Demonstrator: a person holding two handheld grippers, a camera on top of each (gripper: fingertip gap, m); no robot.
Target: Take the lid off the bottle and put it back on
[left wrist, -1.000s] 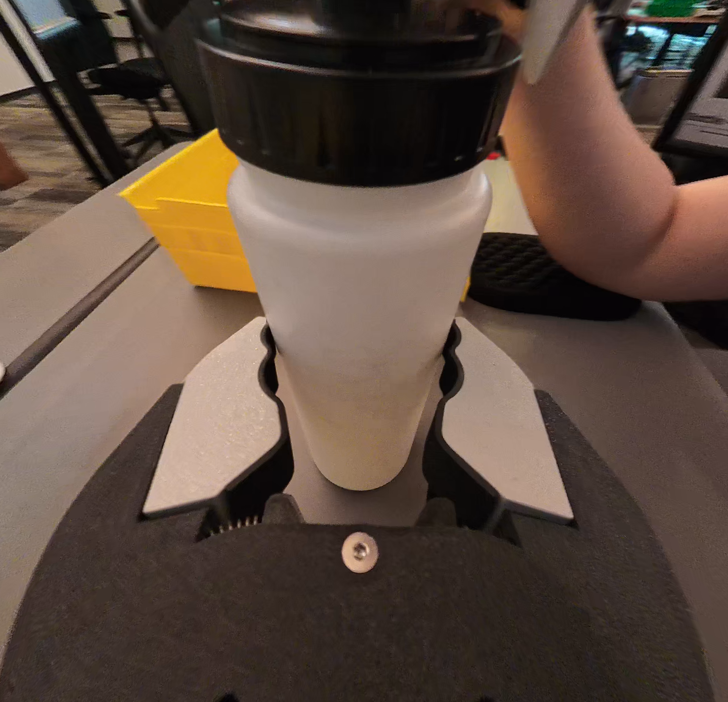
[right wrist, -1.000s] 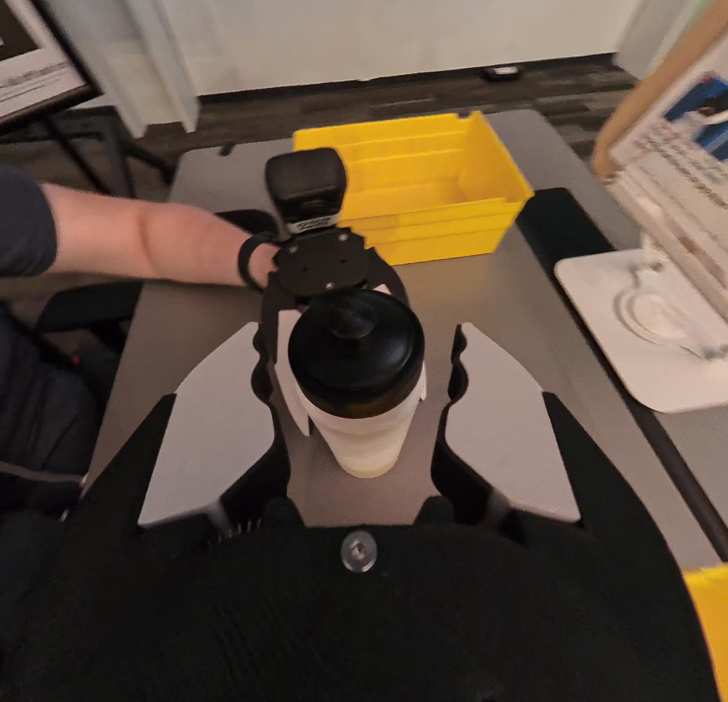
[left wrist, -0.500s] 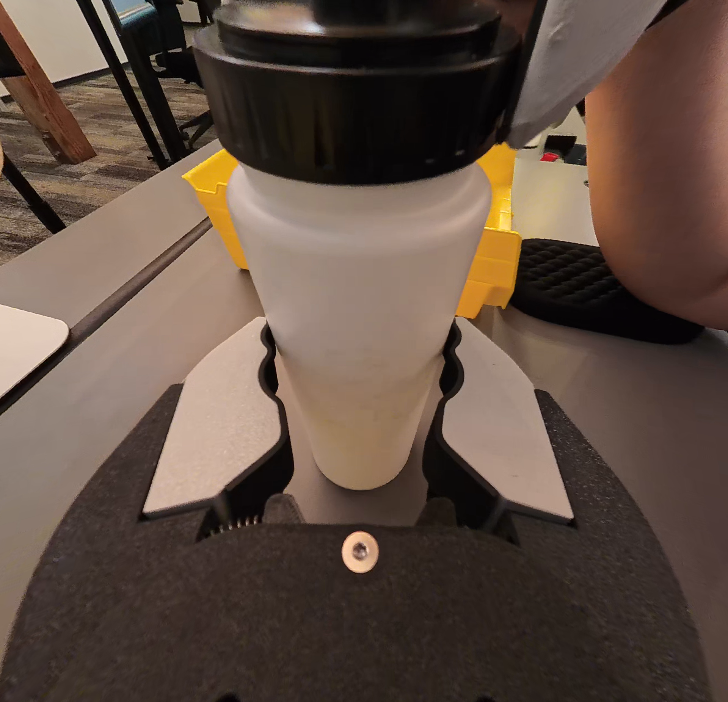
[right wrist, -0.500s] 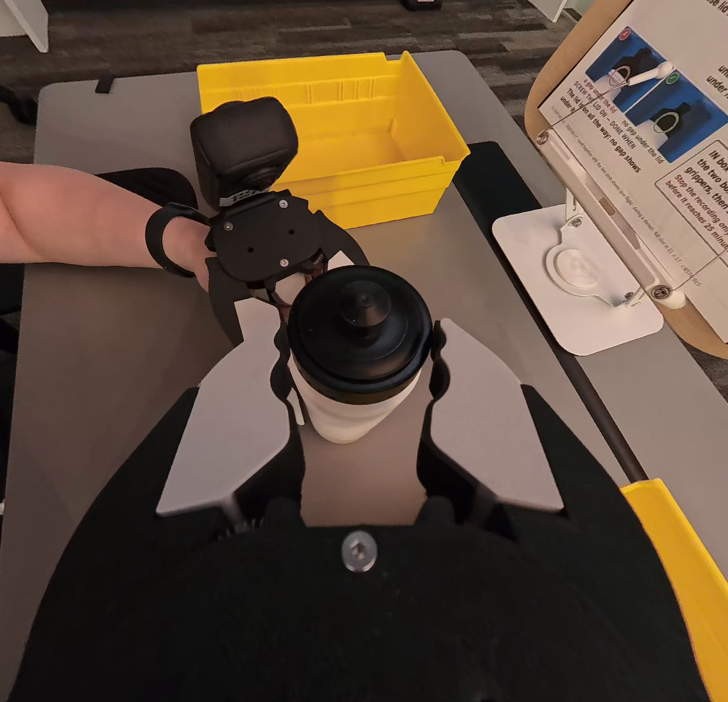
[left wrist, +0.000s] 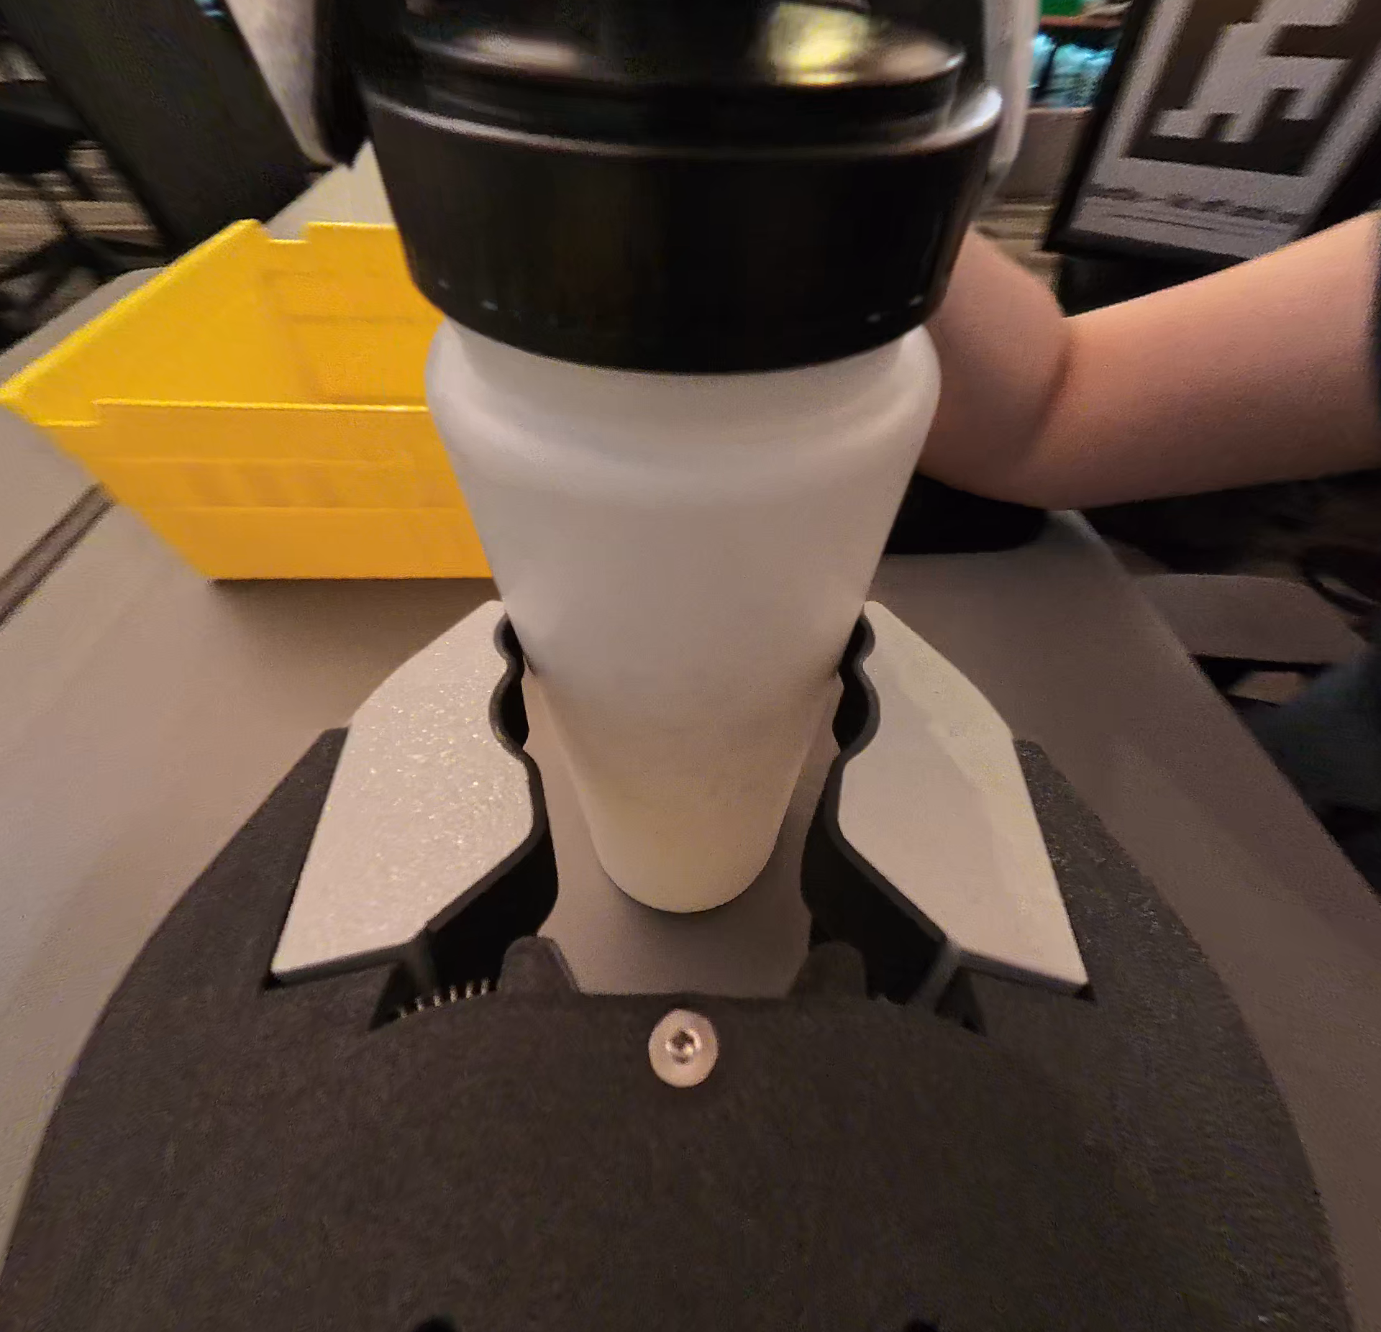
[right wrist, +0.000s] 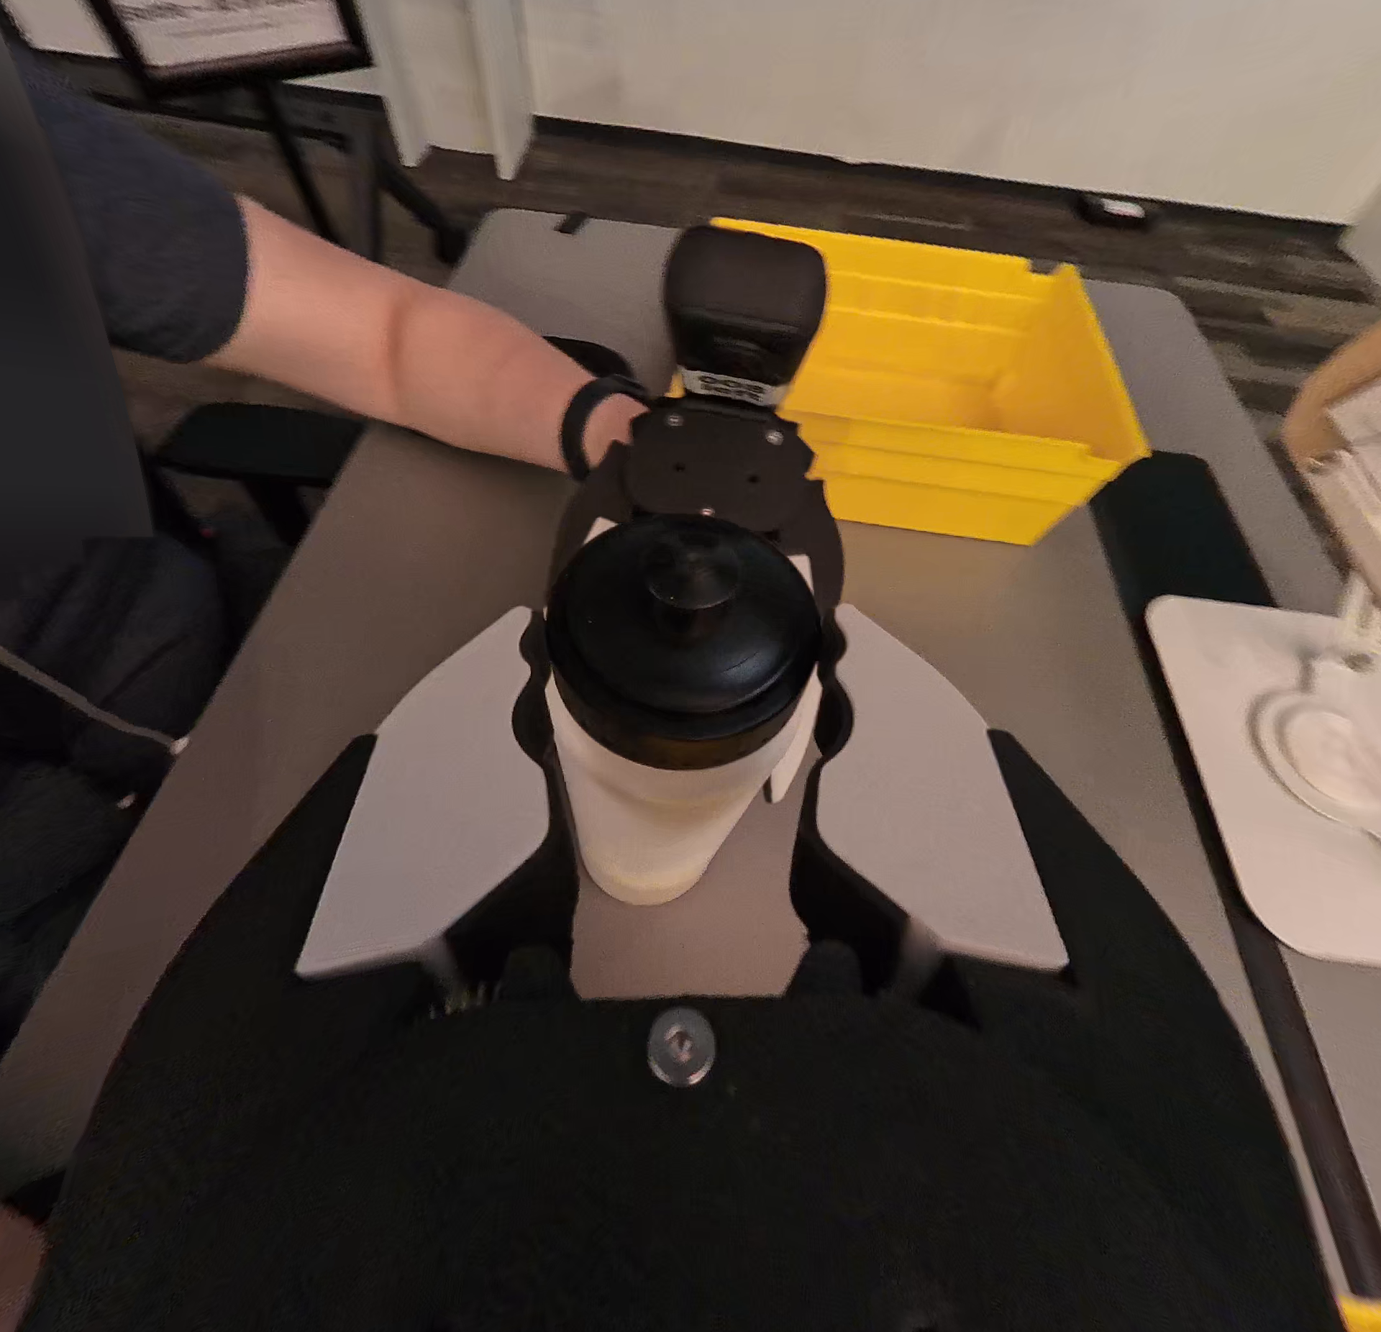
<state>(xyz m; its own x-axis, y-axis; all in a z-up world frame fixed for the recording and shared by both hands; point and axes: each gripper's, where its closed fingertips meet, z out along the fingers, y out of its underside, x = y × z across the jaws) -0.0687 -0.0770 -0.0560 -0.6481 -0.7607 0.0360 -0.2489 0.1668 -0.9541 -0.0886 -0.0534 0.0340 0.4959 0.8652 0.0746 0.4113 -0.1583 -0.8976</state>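
While the black lid (right wrist: 680, 646) sits on the frosted bottle (left wrist: 680, 609), your left tongs (left wrist: 680, 668) are clamped round the bottle's lower body, pinning it upright on the worktop (left wrist: 187, 698). Your right tongs (right wrist: 680, 691) are clamped on the lid's rim from above — presumably to twist it. A yellow bin (right wrist: 971, 407) sits beyond the tongs, well apart.
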